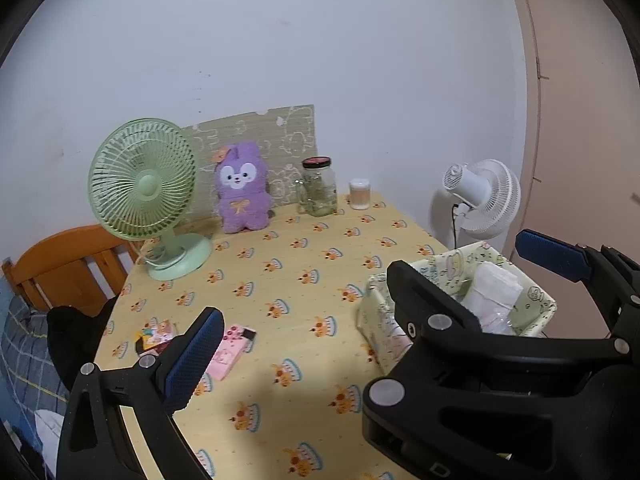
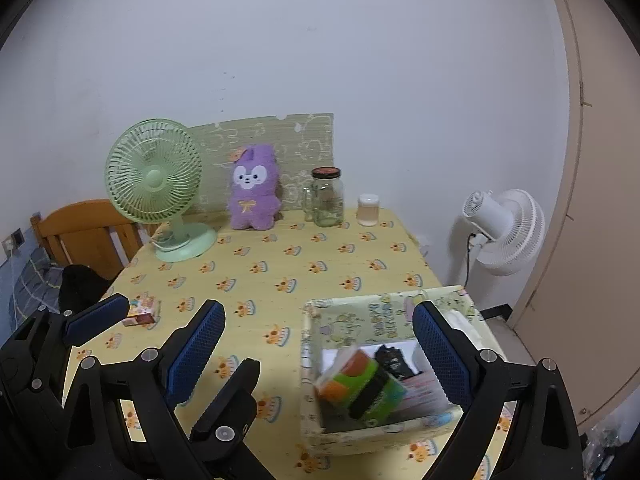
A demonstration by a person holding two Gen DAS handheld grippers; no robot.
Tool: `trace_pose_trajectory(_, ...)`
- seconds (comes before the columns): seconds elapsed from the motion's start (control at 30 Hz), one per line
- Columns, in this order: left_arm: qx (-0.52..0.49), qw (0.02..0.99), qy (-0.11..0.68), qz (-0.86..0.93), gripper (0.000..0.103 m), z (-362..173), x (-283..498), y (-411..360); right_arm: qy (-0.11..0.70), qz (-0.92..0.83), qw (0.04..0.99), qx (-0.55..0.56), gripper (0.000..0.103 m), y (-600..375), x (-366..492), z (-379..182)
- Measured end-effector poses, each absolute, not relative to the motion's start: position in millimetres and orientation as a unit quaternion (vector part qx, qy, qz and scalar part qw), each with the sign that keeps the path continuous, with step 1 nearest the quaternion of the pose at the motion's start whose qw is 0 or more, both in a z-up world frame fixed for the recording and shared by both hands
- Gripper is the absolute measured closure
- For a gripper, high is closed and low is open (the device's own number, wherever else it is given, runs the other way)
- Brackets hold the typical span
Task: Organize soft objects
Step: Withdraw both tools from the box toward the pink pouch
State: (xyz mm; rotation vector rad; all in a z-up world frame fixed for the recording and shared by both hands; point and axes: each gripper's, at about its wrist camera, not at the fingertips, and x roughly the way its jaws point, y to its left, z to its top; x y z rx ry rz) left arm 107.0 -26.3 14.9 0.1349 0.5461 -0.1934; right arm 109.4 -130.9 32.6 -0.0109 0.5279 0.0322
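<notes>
From the left wrist camera, the left gripper hangs above the yellow tablecloth printed with orange cakes, its blue-padded fingers spread wide with nothing between them. Just behind the left finger lies a flat pink tissue packet, touching the cloth, with a small cartoon-printed box beside it. The right gripper crosses in front on the right side, over the pale fabric storage basket with cartoon print, where a white soft bundle stands against the wall. Far beyond the fingertips sit a green desk fan, a purple plush rabbit, a glass jar with dark lid and a small white-capped jar. From the right wrist camera, the right gripper is likewise opened wide and empty, straddling the basket. Between its fingers, inside the basket, a blurred green-and-orange tissue packet sits tilted beside a black item. The left gripper shows left of the fingers, the printed box near it.
</notes>
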Motion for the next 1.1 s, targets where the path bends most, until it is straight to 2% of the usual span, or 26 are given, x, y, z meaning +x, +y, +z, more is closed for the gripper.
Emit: trace_pose_trajectory(1.1,0.041,0.951,0.303,-0.053,0.001,-19,129,67,0.286,0.07,0.955,-0.026,0.003,-33,145,-1)
